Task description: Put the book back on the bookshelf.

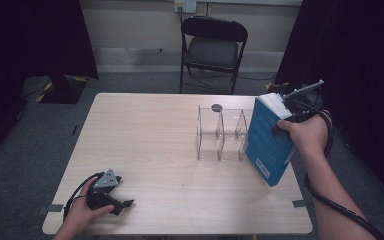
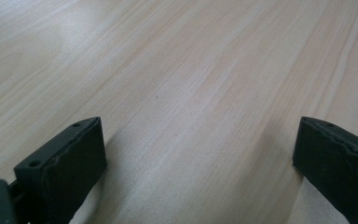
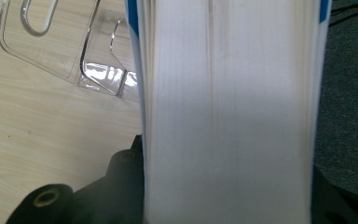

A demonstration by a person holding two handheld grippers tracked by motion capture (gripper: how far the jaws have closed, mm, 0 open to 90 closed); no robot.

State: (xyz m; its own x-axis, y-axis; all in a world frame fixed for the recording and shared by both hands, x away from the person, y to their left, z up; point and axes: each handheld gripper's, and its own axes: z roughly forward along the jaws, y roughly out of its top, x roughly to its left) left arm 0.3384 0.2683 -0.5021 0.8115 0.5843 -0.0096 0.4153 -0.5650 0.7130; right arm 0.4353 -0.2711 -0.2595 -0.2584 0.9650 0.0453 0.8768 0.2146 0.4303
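A thick blue book [image 1: 267, 142] with white pages stands tilted at the table's right edge, just right of a clear acrylic rack [image 1: 221, 132] with upright dividers. My right gripper [image 1: 287, 117] is shut on the book's upper end, held by a hand. In the right gripper view the book's white page edge [image 3: 228, 112] fills the space between the jaws, and the clear rack [image 3: 70, 51] lies to the left. My left gripper [image 1: 125, 204] rests open at the table's front left corner. In the left gripper view its gripper [image 2: 200, 158] has only bare wood between the jaws.
The light wooden table [image 1: 150, 140] has wide bare room left of the rack. A black folding chair [image 1: 212, 47] stands behind the table. Dark curtains hang on both sides. Grey carpet [image 3: 349, 93] lies beyond the table's right edge.
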